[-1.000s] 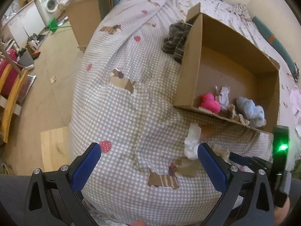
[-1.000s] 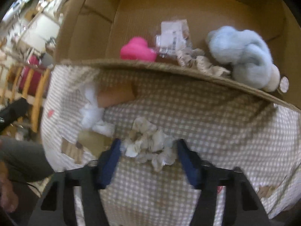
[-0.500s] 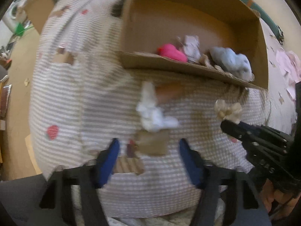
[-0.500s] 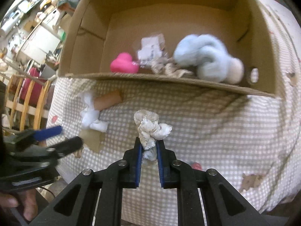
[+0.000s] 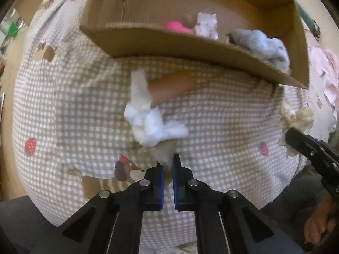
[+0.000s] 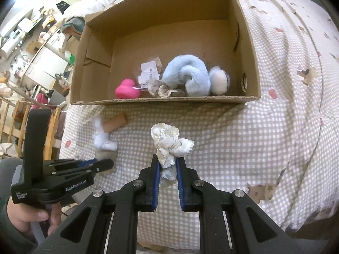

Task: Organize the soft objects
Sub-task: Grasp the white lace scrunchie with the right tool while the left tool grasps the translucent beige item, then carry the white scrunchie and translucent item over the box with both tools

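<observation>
Left wrist view looks steeply down at the checked bedcover [image 5: 222, 114], where the left claw [image 5: 168, 167] has just been closing and now pinches the beige lower end of a white, tan and beige soft bundle [image 5: 152, 114] lying on the bed just in front of the cardboard box [image 5: 161, 44]. At the right edge of this view the right claw [image 5: 296, 137] appears side-on, with a cream lacy piece [image 5: 296, 116] bunched at its tip and a hand [image 5: 320, 226] below; the box's near wall hides much of what lies inside. The right wrist view, higher up, opens the box fully: a pink soft toy [image 6: 127, 89], a clear packet with a white label [image 6: 149, 74], a crumpled beige lace piece [image 6: 165, 90] and a pale blue plush [image 6: 190, 76] sit along its near wall. Here the right claw [image 6: 167, 165] is clamped on the cream lacy piece [image 6: 171, 146], held clear above the bedcover [image 6: 254, 137]. It also shows the left claw [image 6: 101, 164] from the side, tips together at the bundle [image 6: 103, 141], and the hand [image 6: 27, 216] gripping its handle.
</observation>
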A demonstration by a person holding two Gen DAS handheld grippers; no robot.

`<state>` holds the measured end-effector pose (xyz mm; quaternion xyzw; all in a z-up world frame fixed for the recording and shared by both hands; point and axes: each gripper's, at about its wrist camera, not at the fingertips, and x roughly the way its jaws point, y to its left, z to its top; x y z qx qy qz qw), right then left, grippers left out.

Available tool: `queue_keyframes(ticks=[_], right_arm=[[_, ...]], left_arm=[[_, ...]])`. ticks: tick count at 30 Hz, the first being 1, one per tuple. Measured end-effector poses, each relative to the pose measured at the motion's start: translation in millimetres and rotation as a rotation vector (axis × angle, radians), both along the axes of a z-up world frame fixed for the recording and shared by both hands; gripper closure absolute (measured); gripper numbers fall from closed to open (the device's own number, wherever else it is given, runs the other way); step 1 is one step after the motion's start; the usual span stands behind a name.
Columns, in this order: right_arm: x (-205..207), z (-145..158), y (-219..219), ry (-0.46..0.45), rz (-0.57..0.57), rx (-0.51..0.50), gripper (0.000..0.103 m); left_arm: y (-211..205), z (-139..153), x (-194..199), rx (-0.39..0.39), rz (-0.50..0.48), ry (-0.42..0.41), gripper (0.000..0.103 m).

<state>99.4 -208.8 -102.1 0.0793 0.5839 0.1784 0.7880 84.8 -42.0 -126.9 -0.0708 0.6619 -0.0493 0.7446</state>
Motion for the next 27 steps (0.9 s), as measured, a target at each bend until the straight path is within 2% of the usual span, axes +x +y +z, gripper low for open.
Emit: queue_keyframes(ticks=[8,14,20,27], right_arm=[[-6,11,0,-0.021,0.031,0.023,0.087],[-9,18,-3,-0.034,0.034,0.048,0.087],[-14,26,-9,-0.046,0.038,0.064,0.087],[-19,33,-14,-0.052,0.032,0.073,0.087]], left_arm=[[10,20,-22,-0.082,0.013,-0.018,0.098],[17,37,-41,-0.107,0.015,-0.056,0.098],[23,52,-50,-0.081,0.038,-0.115,0.098],[38,74,-44,-0.039,0.072,-0.171,0.098]])
